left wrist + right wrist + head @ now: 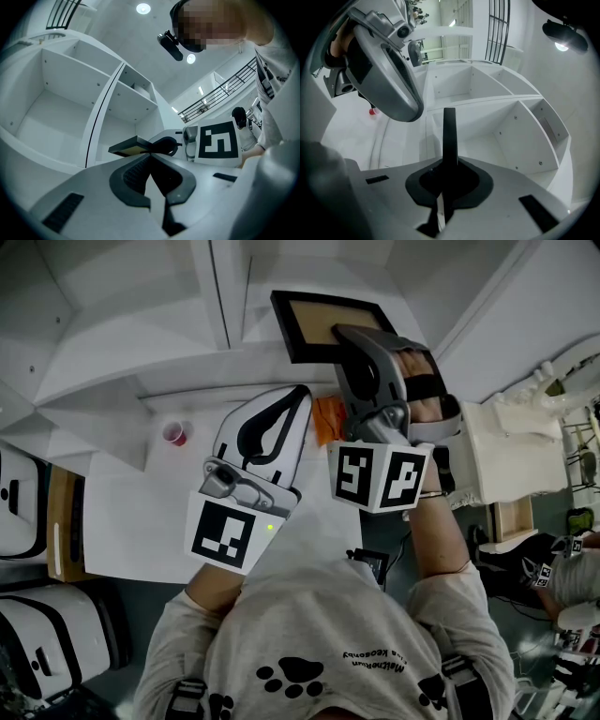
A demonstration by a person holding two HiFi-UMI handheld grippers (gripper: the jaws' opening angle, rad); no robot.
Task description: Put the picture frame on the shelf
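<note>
The right gripper (354,336) fingers pinch the picture frame (323,320) by its near edge, presenting it at 12 o'clock toward the shelf (501,126) opening, likely for insertion. The left gripper (151,159) fingers are pressed together and empty, standing at 9 o'clock, apparently clear of the path

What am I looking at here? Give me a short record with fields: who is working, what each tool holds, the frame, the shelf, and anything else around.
Who: a person with a tool in each hand
Right tool: shut on the frame, gripping it by one edge
Left tool: shut, nothing between its jaws
Frame: black border, tan inside; held in front of the shelf, not yet set on it
Shelf: white, with open compartments
Also there: a small red cup on the white surface beside the left tool
</note>
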